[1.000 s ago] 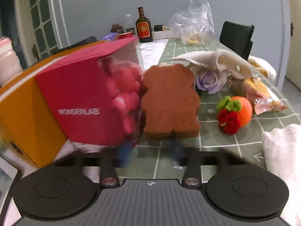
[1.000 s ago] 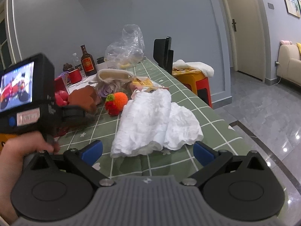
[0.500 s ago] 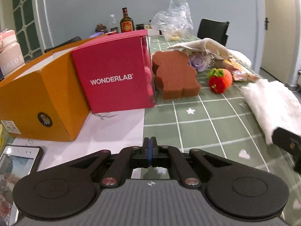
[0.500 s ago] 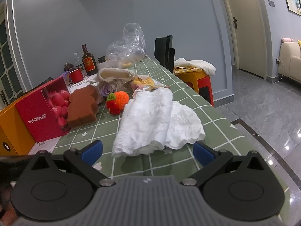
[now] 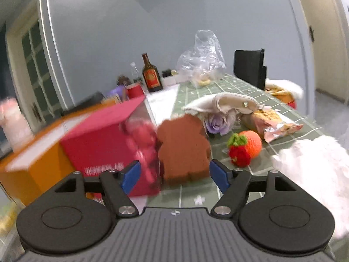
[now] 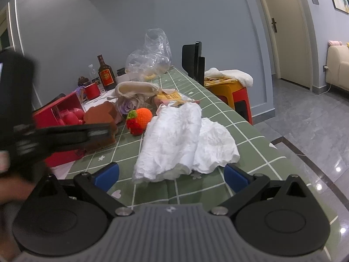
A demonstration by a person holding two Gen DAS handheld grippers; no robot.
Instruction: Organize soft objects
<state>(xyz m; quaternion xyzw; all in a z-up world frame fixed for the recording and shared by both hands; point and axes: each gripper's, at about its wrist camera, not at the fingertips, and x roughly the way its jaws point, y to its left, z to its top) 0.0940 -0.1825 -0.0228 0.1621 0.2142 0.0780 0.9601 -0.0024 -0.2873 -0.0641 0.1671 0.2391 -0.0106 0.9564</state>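
My left gripper (image 5: pixel 174 174) stands with jaws released and wide, nothing between the pads; they have just been opening. Beyond the jaws, on the green checked bench (image 5: pixel 240 91), the brown bear-shaped sponge (image 5: pixel 183 148) stands just beside the red box (image 5: pixel 104 144), which holds pink-red soft pieces behind a clear side. The box leans against an orange carton (image 5: pixel 32 163) on its left. Right of the sponge, apart from it, lies the knitted strawberry-and-orange toy (image 5: pixel 245 148). Behind these: a purple fabric rose (image 5: pixel 216 123) under a cream cloth pouch (image 5: pixel 224 102), and a crinkled snack packet (image 5: pixel 274 124). Farther back stand a dark bottle (image 5: pixel 151 76), a red cup (image 5: pixel 135 90) and a clear plastic bag (image 5: pixel 201 61). View is blurred by motion.

My right gripper (image 6: pixel 171 176) also has jaws released, spread to either side of the near end of the white crumpled cloth (image 6: pixel 174 139), not touching it. In this view the left gripper's black body (image 6: pixel 24 118) crosses the left side, partly covering the red box (image 6: pixel 56 118) and the sponge (image 6: pixel 102 113).

Versus half a second ago: left jaws were clenched shut and the camera sat farther back with a phone in the corner; now it is nearer the sponge. Right view unchanged, except the left gripper has re-entered it.
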